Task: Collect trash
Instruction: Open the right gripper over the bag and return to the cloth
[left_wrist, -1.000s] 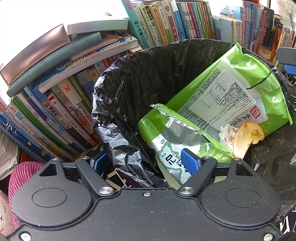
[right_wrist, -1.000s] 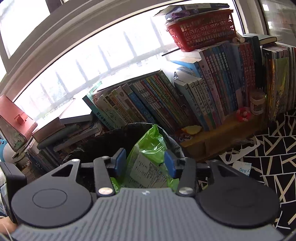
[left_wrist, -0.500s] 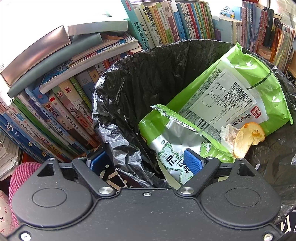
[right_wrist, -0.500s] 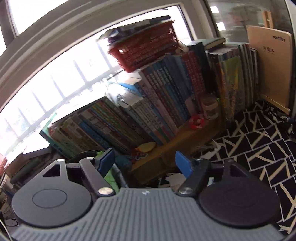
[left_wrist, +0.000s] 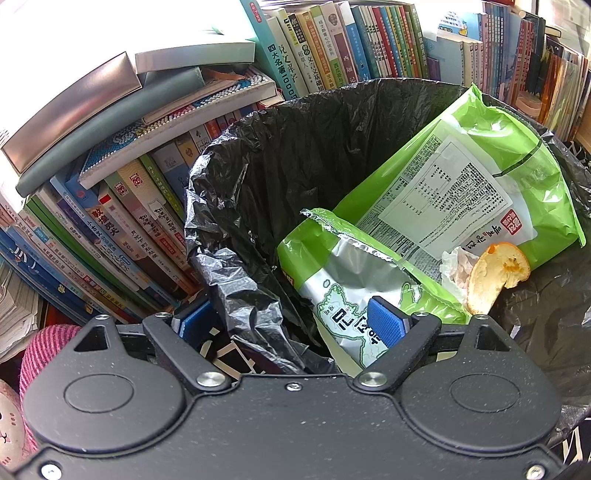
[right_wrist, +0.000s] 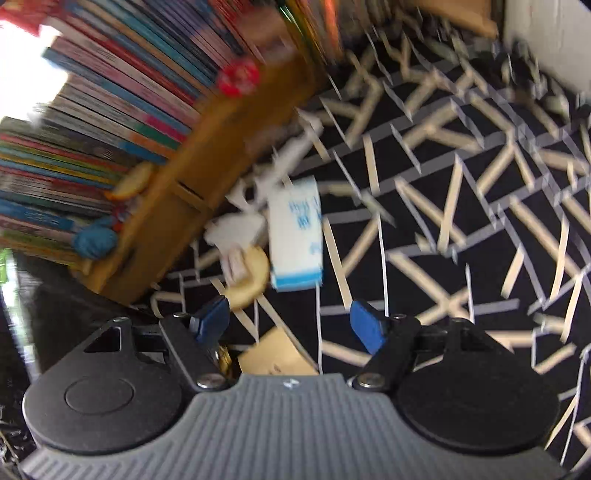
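A bin lined with a black bag (left_wrist: 295, 147) holds a large green snack bag (left_wrist: 461, 177), a smaller green and silver bag (left_wrist: 351, 266), a crumpled tissue (left_wrist: 454, 266) and an orange peel (left_wrist: 495, 273). My left gripper (left_wrist: 288, 323) is open and straddles the bin's near rim, one finger outside and one inside. In the blurred right wrist view my right gripper (right_wrist: 288, 325) is open and holds nothing. It points down at a black patterned floor. There lie a white and blue packet (right_wrist: 295, 236), crumpled tissue (right_wrist: 236, 229), a peel piece (right_wrist: 251, 277) and a brown card (right_wrist: 273, 354).
Rows and stacks of books (left_wrist: 129, 229) crowd the bin's left and far sides. A pink knitted thing (left_wrist: 40, 347) sits at the lower left. A low wooden shelf (right_wrist: 207, 162) with books (right_wrist: 110, 92) borders the litter, and more patterned floor (right_wrist: 461, 221) stretches to the right.
My right gripper swung away from the bin, down and to the right toward the floor litter, rolling as it went, and its jaws widened. My left gripper stayed put and opened slightly.
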